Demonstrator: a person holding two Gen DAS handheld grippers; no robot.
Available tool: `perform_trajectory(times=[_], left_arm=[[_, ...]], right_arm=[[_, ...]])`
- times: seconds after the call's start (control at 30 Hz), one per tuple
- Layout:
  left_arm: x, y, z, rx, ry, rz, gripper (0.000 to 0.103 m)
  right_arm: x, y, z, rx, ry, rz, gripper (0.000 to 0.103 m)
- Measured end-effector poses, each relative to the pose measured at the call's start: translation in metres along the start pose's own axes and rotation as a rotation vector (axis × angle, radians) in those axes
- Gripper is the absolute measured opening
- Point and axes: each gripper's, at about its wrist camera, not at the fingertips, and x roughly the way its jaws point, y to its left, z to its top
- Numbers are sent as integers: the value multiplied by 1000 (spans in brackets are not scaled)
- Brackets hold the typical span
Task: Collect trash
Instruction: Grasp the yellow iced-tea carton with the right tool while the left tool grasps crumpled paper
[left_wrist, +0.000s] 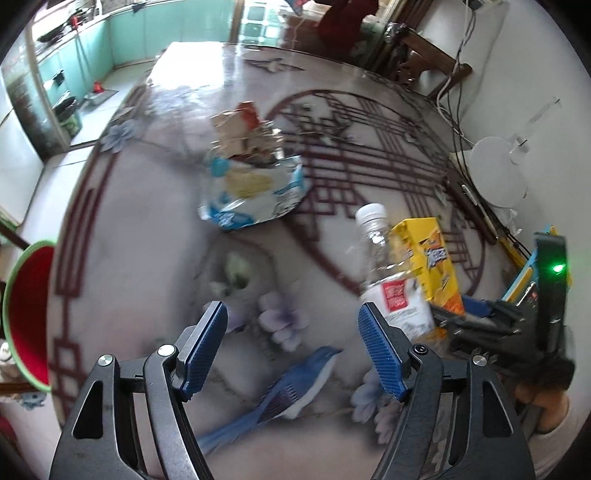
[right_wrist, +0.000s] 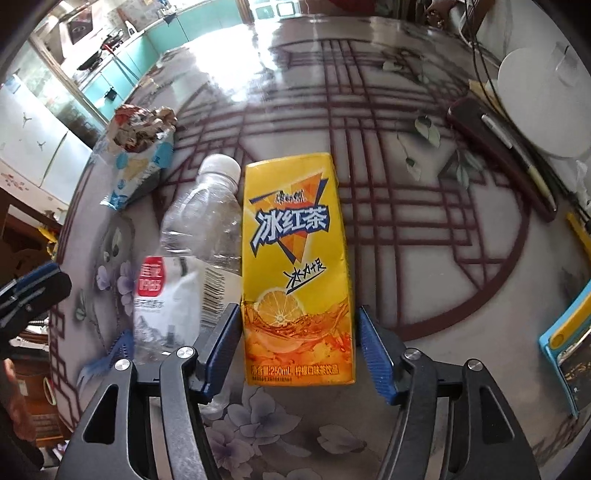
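Note:
A yellow iced-tea carton (right_wrist: 295, 251) lies flat on the patterned table (right_wrist: 424, 258), its lower end between the jaws of my right gripper (right_wrist: 298, 314). The left pad sits against its edge and a thin gap shows at the right pad, so this gripper is open. A clear plastic bottle (right_wrist: 199, 229) with a white cap lies against the carton's left side. My left gripper (left_wrist: 291, 314) hangs open over a printed blue bird, nothing between its fingers; the bottle (left_wrist: 384, 273) and carton (left_wrist: 428, 258) lie to its right. Farther back rest a blue-and-white snack bag (left_wrist: 255, 192) and crumpled paper (left_wrist: 243, 129).
A red bin with a green rim (left_wrist: 29, 317) stands off the table's left edge. Along the right side lie a white round disc (right_wrist: 535, 110), a dark case with a pen (right_wrist: 498, 155), cables, and a blue-and-yellow item (right_wrist: 569, 339). A wooden chair (left_wrist: 424, 55) stands behind the table.

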Motion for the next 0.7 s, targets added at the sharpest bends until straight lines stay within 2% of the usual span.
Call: perform_trajectory(times=[0.2,0.37,0.5,0.6,0.63,0.67,0.7], left_arm=[[8,0,29,6,-16,35,74],[18,15,73,-18,-58,92,74],[39,25,106,-46,-72,132,74],[62,29,125,-58,-44,153,73],[69,31,130,-70,-35,149,70],[73,32,133,-79,-30,145,57],[76,33,134,-85,-24,142,50]], right_arm=[[4,-5,4,-8,-18,1,61],[-2,-10,15,-13,-57,9,60],[1,-9,24,-21,-60,16,60],[6,-9,26,-26,-47,22,60],[7,-8,27,-25,-46,24,60],[8,-8,28,-23,-46,25,60],[9,-8,28,-21,-46,27,60]])
